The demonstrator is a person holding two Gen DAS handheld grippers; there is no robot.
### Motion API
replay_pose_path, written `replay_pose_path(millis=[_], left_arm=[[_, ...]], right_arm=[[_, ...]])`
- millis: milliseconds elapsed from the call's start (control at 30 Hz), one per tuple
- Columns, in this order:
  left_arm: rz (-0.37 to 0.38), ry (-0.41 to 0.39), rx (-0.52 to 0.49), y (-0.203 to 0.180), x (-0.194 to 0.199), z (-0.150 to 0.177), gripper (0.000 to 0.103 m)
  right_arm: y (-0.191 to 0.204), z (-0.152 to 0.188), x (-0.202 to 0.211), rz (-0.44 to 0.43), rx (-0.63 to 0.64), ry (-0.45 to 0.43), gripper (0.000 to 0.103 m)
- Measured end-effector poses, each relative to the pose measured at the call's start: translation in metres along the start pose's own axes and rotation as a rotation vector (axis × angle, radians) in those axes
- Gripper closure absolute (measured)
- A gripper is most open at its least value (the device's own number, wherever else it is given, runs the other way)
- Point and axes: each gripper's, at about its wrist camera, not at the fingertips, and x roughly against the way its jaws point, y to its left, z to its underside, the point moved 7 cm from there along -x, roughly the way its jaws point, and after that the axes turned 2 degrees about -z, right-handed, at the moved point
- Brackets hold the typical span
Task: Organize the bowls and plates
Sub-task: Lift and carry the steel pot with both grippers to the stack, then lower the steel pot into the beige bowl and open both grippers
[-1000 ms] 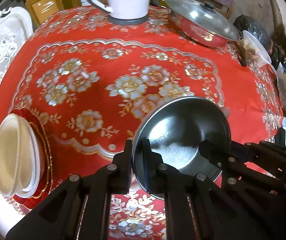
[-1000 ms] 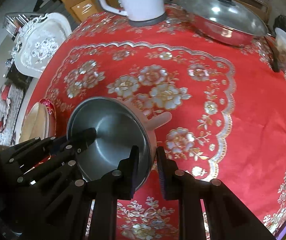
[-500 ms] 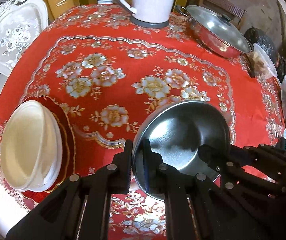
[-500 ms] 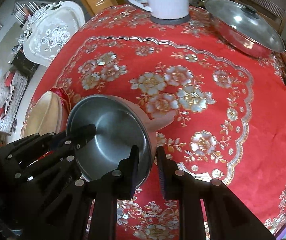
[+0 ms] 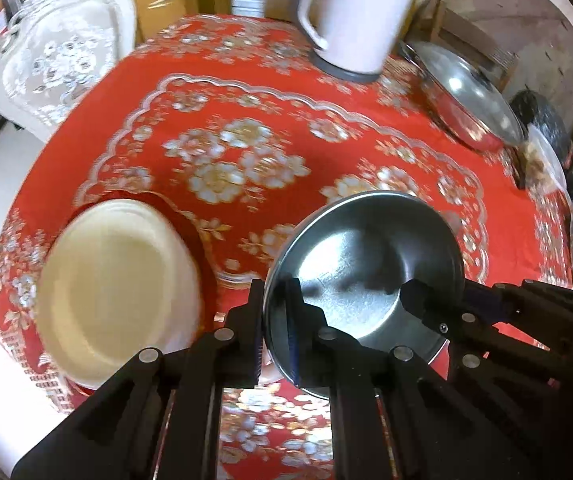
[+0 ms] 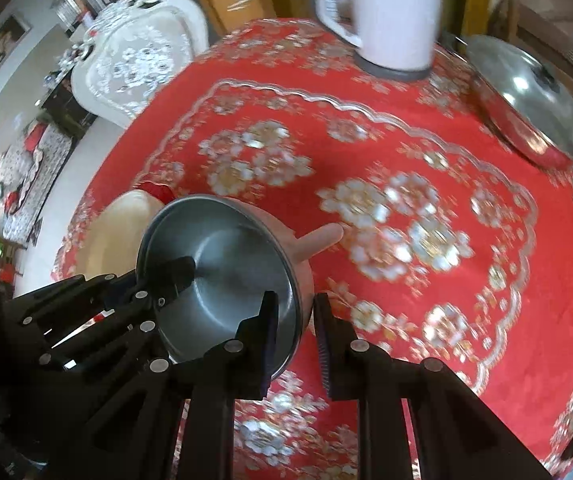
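Above the near edge of the table (image 5: 498, 216), draped in a red floral cloth, I hold a steel bowl (image 5: 366, 264) clear of the surface with both grippers. The left gripper (image 5: 276, 332) clamps the bowl's left rim, one finger outside and one inside, nearly closed on the thin wall. The right gripper (image 6: 295, 328) pinches the opposite rim the same way, its jaws narrowly apart with only the wall between them. In the right wrist view the bowl shows a pinkish outer shell and a short stub handle (image 6: 318, 240) pointing toward the table's middle.

The stack of cream bowls (image 5: 114, 280) sits on a red plate (image 5: 196, 236) at the table's near left corner, just beside the carried bowl. I judge this stack to be the destination, and the bowl not yet over it.

Risks from here, as I read them:
- Both holds are thin rim pinches on smooth metal; if my two hands drift apart or twist against each other, the bowl could slip or tilt out.
- The stack stands close to the table's edge; a bowl lowered off-centre or pushed sideways could shove it toward the drop.
- The left fingers sit on the stack's side and may strike the cream rim first.

The white kettle (image 5: 360, 16) and lidded steel pan (image 5: 462, 92) stand at the far edge, well apart.
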Motion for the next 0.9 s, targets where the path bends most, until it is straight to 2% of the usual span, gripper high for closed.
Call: replay_pose_path(millis=[300,433,633,800,900], left_arm=[[-0.076,-0.046,0.132,0.086,0.021,-0.010,0.095],[-0.086,-0.036,0.202,0.122,0.021,-0.008,0.095],[-0.094,-0.016,0.252,0.148,0.016,0.001,0.095],[-0.096,0.057,0.269,0.159,-0.007,0.016,0.095],[-0.100,0.057,0.279,0.161,-0.011,0.019,0.095]], right_arm=[[0.088,-0.035,-0.014,-0.041,0.160,-0.003,0.085],[0.123,-0.043,-0.026,-0.058,0.216,0.006,0.085],[0.152,-0.043,-0.043,-0.062,0.269,0.044,0.085],[0.158,-0.031,-0.074,-0.076,0.269,0.130,0.083],[0.158,-0.028,-0.079,-0.087,0.256,0.131,0.081]])
